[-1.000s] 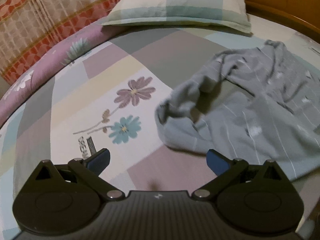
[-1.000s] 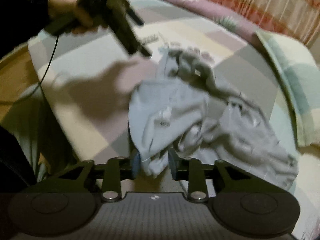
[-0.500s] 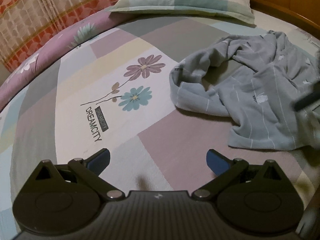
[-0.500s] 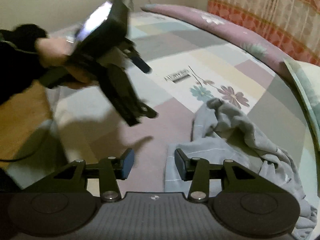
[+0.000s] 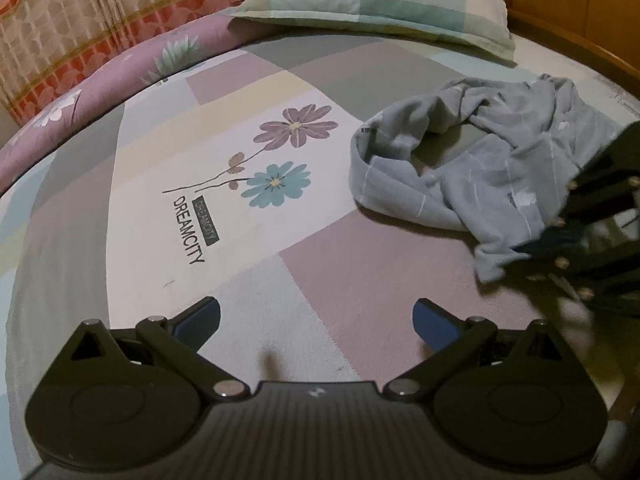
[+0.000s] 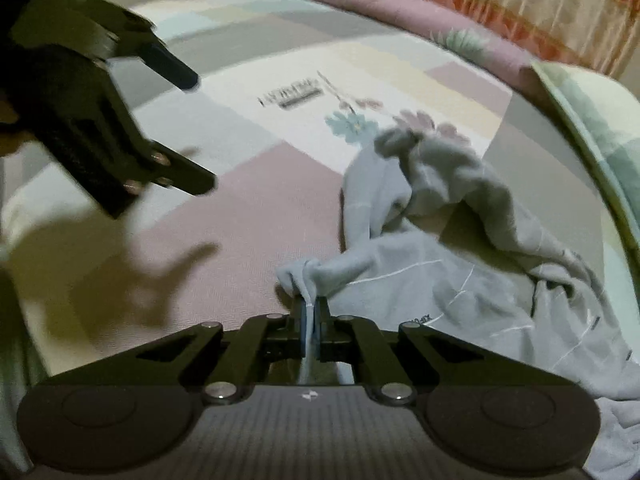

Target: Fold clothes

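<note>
The right gripper (image 6: 308, 312), spread half a second earlier, is now pressed together on a corner of the grey garment (image 6: 440, 280), which lies crumpled on the patchwork bedsheet (image 5: 320, 260) below the pillow (image 5: 380, 0). The left gripper (image 5: 316, 316) is still held spread above bare sheet, nothing between its fingers.

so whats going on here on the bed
A person with a handheld gripper in each hand is starting to fold a crumpled grey garment on the patchwork bedsheet. The right gripper has its jaws shut on a bunched corner of the garment nearest it. The left gripper is open and empty over bare sheet.
</note>
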Tool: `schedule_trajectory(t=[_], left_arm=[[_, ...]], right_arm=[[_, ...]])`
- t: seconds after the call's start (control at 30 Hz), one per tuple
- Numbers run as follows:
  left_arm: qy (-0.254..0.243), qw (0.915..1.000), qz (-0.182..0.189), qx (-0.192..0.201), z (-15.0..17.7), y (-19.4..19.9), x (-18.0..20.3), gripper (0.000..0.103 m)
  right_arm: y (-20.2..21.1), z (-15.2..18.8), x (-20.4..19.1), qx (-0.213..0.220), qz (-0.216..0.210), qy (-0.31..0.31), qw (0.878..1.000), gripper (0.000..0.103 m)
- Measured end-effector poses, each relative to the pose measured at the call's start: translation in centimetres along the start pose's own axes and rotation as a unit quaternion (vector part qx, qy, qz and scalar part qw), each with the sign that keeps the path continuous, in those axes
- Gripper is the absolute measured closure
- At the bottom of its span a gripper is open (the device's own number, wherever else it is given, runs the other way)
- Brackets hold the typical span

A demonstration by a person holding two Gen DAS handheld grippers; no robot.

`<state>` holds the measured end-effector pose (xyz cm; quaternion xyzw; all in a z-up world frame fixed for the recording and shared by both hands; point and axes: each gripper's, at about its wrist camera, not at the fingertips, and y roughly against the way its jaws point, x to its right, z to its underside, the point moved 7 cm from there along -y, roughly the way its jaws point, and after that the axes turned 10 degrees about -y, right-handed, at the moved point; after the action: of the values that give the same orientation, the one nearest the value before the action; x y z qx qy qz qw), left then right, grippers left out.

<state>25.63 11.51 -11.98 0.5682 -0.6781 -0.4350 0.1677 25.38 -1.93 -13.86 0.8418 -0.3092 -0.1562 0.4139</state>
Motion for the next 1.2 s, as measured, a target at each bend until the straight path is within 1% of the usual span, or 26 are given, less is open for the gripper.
schedule_trajectory(t=[0.13,0.27,0.33,0.37,0.43,0.53,0.57,0.6,0.67,0.8,0.9,0.97,1.03,1.13,1.2], left_arm=[[0.008,1.0000,0.004,0.004,-0.2,0.5,0.0,0.001],[0.018,0.9998,0.002,0.006,-0.4,1.3,0.0,0.001],[0.015,0.9999,-0.003,0.007,-0.5,1.9,0.1,0.001],[0.013,0.9999,-0.005,0.008,-0.5,2.2,0.2,0.001],[0.011,0.9999,-0.009,0.007,-0.5,2.7,0.3,0.001],[0.013,0.9998,-0.010,0.007,-0.6,3.0,0.4,0.001],[0.013,0.9998,-0.009,0.008,-0.6,3.1,0.5,0.001],[0.014,0.9999,-0.006,0.008,-0.6,3.0,0.6,0.001],[0.016,0.9998,-0.001,0.009,-0.7,2.7,1.0,0.001],[0.030,0.9993,0.015,0.015,-1.6,1.5,1.9,0.001],[0.049,0.9978,0.037,0.024,-2.9,-0.3,3.0,0.001],[0.071,0.9963,0.038,0.029,-3.8,-1.7,3.5,0.001],[0.102,0.9937,0.031,0.034,-4.6,-3.3,3.6,0.001],[0.139,0.9894,0.028,0.031,-5.3,-5.9,3.8,0.001],[0.130,0.9915,-0.001,0.009,-5.3,-7.4,3.8,0.001]], right_arm=[[3.7,0.0,-2.1,0.001,-0.089,-0.009,0.996,0.098],[6.0,0.5,-5.1,-0.005,-0.178,-0.010,0.984,0.098],[6.3,0.7,-6.5,-0.007,-0.208,-0.004,0.978,0.098],[6.2,0.8,-7.2,-0.007,-0.212,0.002,0.977,0.097],[5.5,1.2,-7.8,-0.012,-0.193,0.010,0.981,0.088],[4.8,1.6,-7.5,-0.019,-0.174,-0.002,0.985,0.086],[5.0,1.7,-7.2,-0.017,-0.172,-0.012,0.985,0.079],[5.4,1.6,-6.8,-0.013,-0.171,-0.021,0.985,0.069],[6.5,1.6,-5.6,0.003,-0.163,-0.036,0.986,0.058],[8.3,1.9,-2.2,0.028,-0.137,-0.085,0.987,0.052],[8.8,2.7,0.3,0.042,-0.116,-0.136,0.983,0.051],[9.2,3.3,1.9,0.051,-0.102,-0.170,0.979,0.049],[9.5,3.9,3.3,0.059,-0.094,-0.202,0.973,0.047],[9.4,4.5,4.7,0.065,-0.085,-0.230,0.967,0.047],[9.2,4.7,5.3,0.066,-0.076,-0.235,0.967,0.047]])
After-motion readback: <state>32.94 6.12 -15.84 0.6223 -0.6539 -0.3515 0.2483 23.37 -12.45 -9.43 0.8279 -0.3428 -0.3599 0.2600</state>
